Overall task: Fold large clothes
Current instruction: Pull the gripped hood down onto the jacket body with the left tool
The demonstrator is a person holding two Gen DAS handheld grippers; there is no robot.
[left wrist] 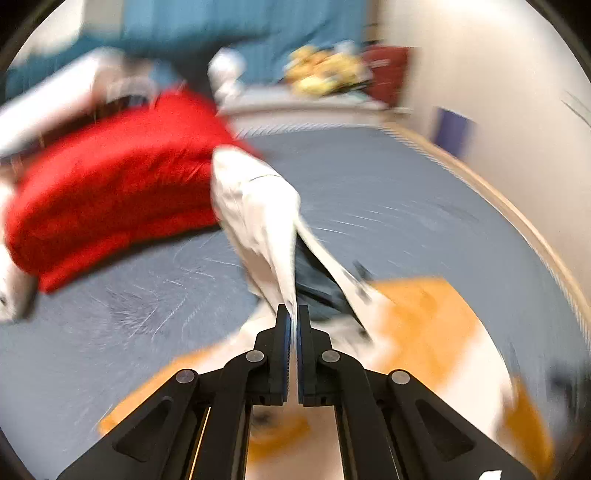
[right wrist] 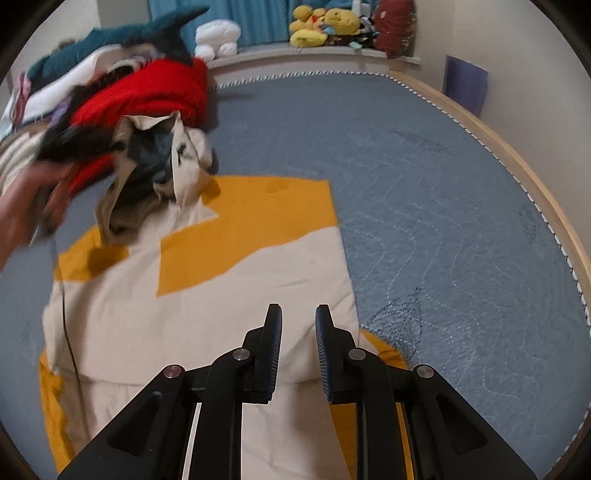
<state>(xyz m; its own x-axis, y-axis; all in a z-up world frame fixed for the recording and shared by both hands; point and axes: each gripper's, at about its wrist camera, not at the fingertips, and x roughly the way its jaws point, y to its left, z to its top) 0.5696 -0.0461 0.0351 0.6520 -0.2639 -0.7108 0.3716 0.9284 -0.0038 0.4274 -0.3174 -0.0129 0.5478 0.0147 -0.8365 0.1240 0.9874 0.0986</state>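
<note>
**One jacket, two tongs, one of them holding**

My left gripper (left wrist: 293, 314) is pinching a cream fold of the jacket (left wrist: 258, 206) — the cloth runs up from between the pressed-together pads, lifted off the bed, with a dark lining showing in its folds. The left wrist view is badly smeared, so I cannot make out finer detail there.

My right gripper (right wrist: 298, 317) hangs with its two fingers spread apart and nothing between them, just above the jacket's cream and orange body (right wrist: 207, 280), which lies flat on the blue-grey quilted bedcover (right wrist: 443, 206). From the right wrist view I see my left hand (right wrist: 26, 206) at the far left edge, blurred, with the bunched cream part raised beside it.

One garment is being worked. Behind it, toward the head of the bed, sits one heap of other clothes — a red piece (right wrist: 155, 92) on top, a teal one (right wrist: 147, 33) and white ones behind. On the ledge beyond the bed I count one white plush toy (right wrist: 218, 37), a cluster of yellow plush toys (right wrist: 321, 24) too tangled to number, and one dark red item (right wrist: 395, 26).
</note>
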